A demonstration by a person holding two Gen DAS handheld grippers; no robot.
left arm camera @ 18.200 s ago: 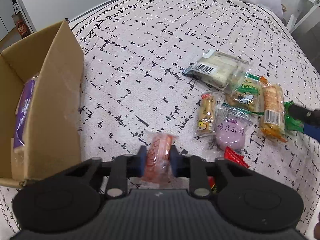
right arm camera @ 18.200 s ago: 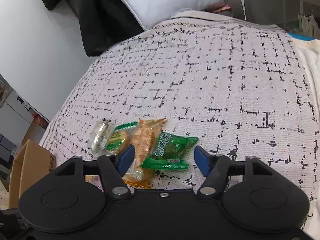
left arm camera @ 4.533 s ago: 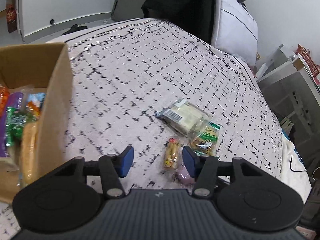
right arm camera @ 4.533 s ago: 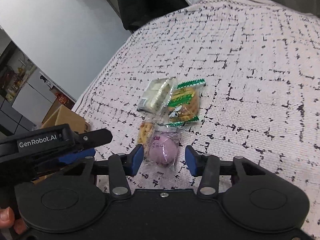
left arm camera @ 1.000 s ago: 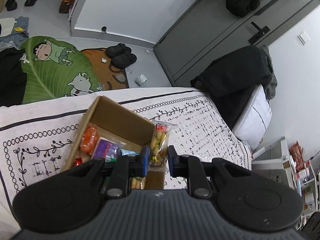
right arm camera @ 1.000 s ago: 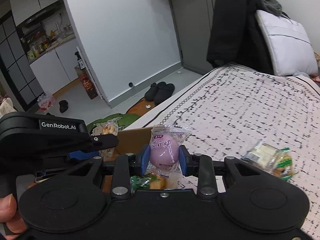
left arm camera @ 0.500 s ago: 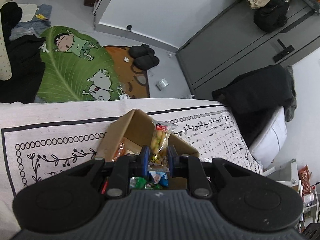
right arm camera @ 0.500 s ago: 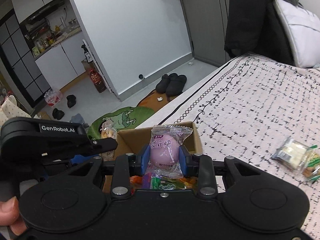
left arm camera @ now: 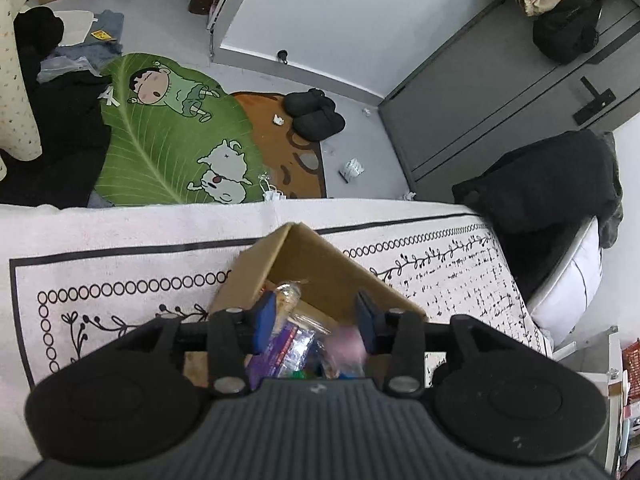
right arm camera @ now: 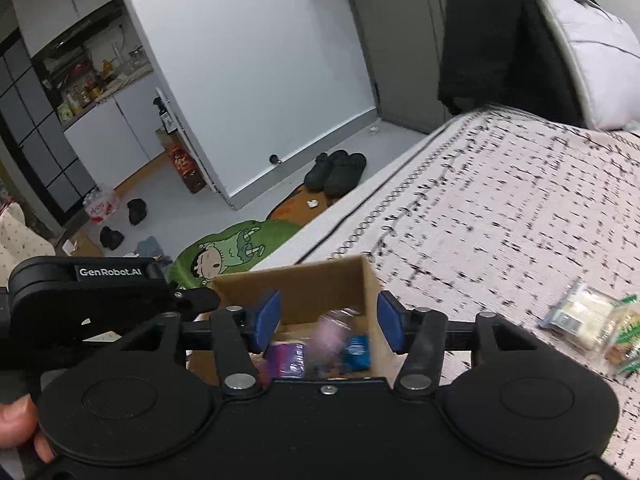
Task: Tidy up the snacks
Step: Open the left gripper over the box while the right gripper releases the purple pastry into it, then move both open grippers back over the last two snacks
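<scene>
- Now, left gripper — we have just opened its jaws; the yellow snack packet drops free.
- Right gripper — likewise spread; pink mochi packet falls, blurred.
- Cardboard box — receives both.
- Bedspread — two packets remain for us.

We see the open cardboard box standing at the bedspread's bordered edge, holding mixed packets, among them a blurred pink-purple snack and a yellow stick packet. Two clear packets lie together well apart, near the bedspread's right edge.
</scene>
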